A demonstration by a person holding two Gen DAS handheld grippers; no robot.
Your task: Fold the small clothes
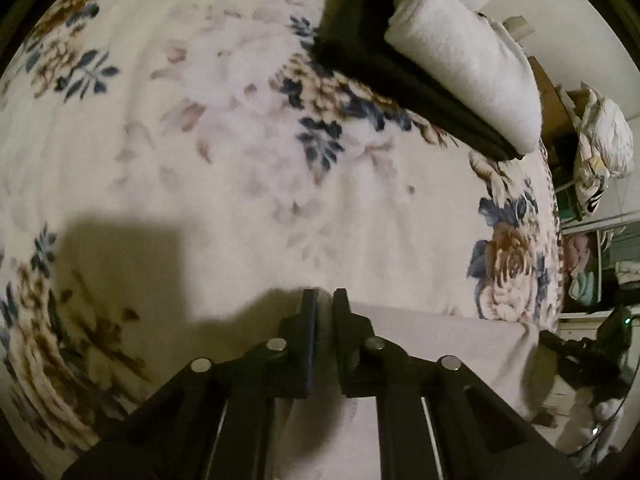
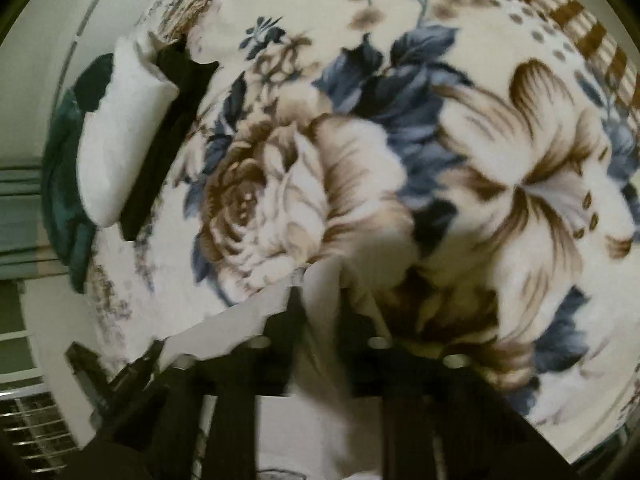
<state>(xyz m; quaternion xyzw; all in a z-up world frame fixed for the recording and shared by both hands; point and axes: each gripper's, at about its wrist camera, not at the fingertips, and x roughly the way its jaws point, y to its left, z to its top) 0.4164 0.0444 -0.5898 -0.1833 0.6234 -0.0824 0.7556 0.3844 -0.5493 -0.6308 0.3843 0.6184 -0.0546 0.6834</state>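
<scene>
My left tongs (image 1: pixel 324 300) stood nearly closed, only a thin slit between the fingers, over the edge of a white garment (image 1: pixel 440 344) that ran from them toward the right across the floral blanket (image 1: pixel 200 140); I could not tell whether cloth was caught in that slit. My right tongs (image 2: pixel 320 300) were clamped on a fold of the same white garment (image 2: pixel 320 400), which rose between the fingers, though that view was blurred. Well beyond, near the bed's far edge, lay a folded white cloth (image 1: pixel 460 60) resting on a folded black cloth (image 1: pixel 360 40), the two touching in a stack. Past the bed on the right stood a shelf with clothes (image 1: pixel 584 264).
</scene>
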